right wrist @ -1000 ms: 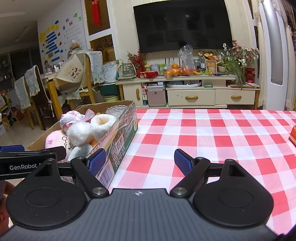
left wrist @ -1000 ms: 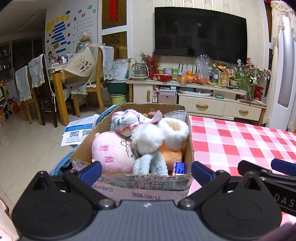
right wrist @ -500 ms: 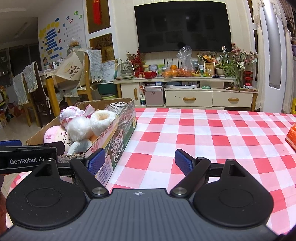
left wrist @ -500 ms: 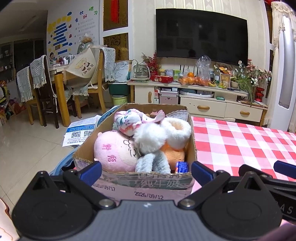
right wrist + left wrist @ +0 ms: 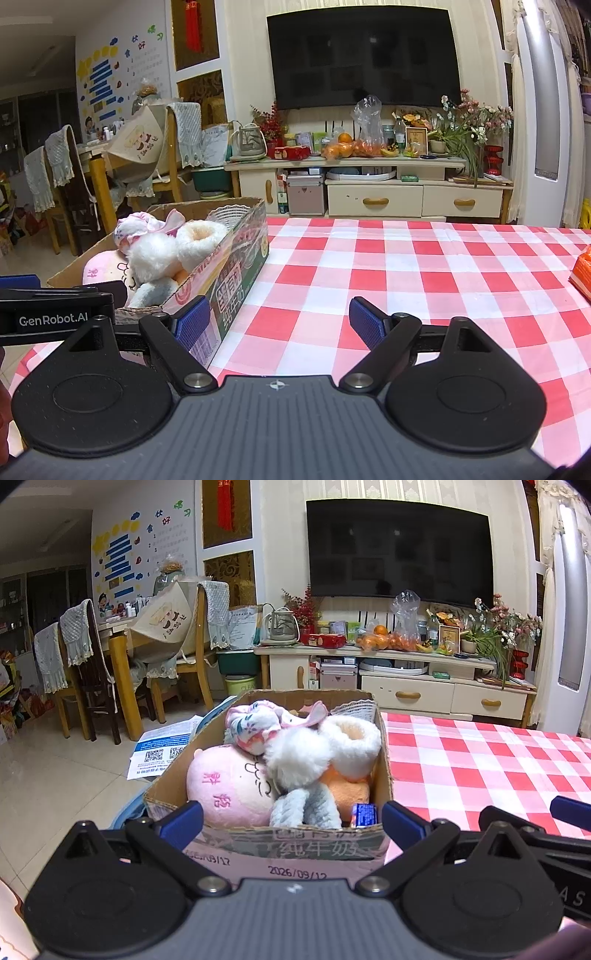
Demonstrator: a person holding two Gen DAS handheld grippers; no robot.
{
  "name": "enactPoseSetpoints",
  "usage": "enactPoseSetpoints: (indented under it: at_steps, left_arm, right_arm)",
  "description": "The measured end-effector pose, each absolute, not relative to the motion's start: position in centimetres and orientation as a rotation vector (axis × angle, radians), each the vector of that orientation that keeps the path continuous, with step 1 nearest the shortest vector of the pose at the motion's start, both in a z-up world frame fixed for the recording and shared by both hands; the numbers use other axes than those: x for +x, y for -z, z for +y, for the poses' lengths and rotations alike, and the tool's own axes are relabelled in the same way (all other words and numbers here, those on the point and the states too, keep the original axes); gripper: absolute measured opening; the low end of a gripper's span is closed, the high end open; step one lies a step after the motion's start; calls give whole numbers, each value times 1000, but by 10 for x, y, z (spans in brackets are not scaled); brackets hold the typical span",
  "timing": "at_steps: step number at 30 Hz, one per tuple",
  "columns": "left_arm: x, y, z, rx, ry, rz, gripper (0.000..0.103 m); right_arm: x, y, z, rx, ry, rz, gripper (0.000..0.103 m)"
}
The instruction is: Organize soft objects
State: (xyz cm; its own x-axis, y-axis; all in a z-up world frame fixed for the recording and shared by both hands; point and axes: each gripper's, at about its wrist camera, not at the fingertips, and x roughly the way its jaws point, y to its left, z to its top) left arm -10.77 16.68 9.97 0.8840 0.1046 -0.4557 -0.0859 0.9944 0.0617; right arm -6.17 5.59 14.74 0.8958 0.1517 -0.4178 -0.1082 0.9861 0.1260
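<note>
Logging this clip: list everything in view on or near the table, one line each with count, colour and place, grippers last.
cardboard box: 1, brown with printed sides, at the table's left edge
round plush: 1, pink, front left in the box
fluffy plush: 1, white with grey legs, middle of the box
fleecy slipper: 1, white-lined, orange below, right side of the box
patterned plush: 1, white and pink, rear of the box
small carton: 1, blue, front right corner of the box
tablecloth: 1, red and white check, covering the table
orange object: 1, at the table's right edge, cut off
left gripper: 1, black with blue fingers, open, facing the box
right gripper: 1, black with blue fingers, open, over the tablecloth
</note>
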Motion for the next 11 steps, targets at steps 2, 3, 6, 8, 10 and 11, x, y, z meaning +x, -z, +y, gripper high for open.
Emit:
enactPoseSetpoints:
  at_steps: [2, 3, 6, 8, 10, 11]
  left_arm:
    - [-107, -100, 166, 42, -96, 478, 102]
    - [-106, -100, 165, 42, -94, 478, 102]
    - [-107, -99, 162, 49, -93, 467, 102]
    - [-106, -99, 159, 54, -95, 465, 102]
    - [-104, -99, 155, 54, -94, 470, 102]
    - [-103, -99, 153, 52, -94, 474, 102]
  right_arm:
    - [-62, -147, 55, 104, -134, 440, 103]
    - [-62, -147, 54, 108, -134, 440, 103]
    - [-63, -146, 51, 119, -133, 440, 103]
    - [-64, -146, 49, 115, -129, 435, 103]
    - [-65, -146, 46, 118, -127, 431, 103]
    - [-65, -146, 44, 123, -127, 432, 103]
